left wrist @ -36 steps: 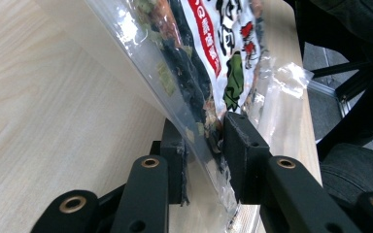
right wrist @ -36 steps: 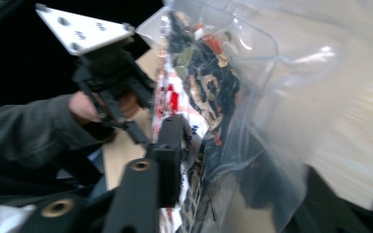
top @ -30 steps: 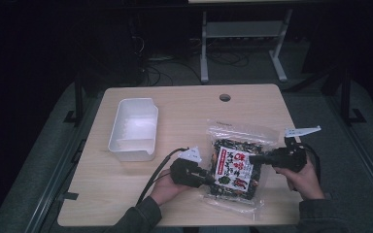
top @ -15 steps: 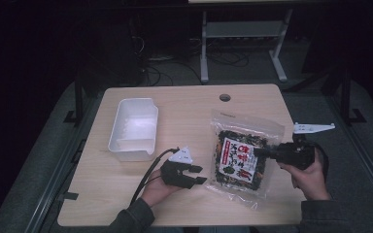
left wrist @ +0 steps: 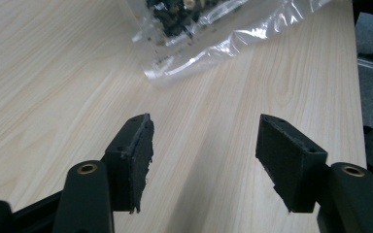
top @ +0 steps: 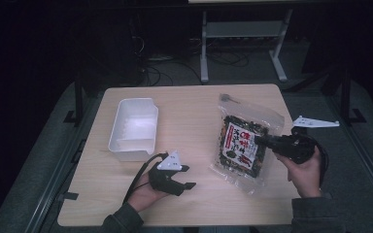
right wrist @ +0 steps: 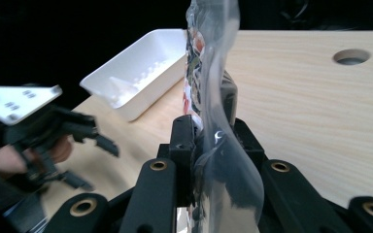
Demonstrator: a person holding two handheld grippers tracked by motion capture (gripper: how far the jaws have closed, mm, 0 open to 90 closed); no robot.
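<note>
My right claw (top: 261, 140) is clamped on the snack bag's (top: 242, 145) edge. My left claw (top: 187, 176) gapes wide, gripping nothing, between the bag and the white tray (top: 132, 130) on the worktop (top: 189, 111).

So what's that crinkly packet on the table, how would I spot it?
Look at the wooden table, on its right half, opposite the white tray. The clear plastic bag of dark dried food lies there, pinched at its edge by the right gripper. It alone has a red-and-white label.
</note>
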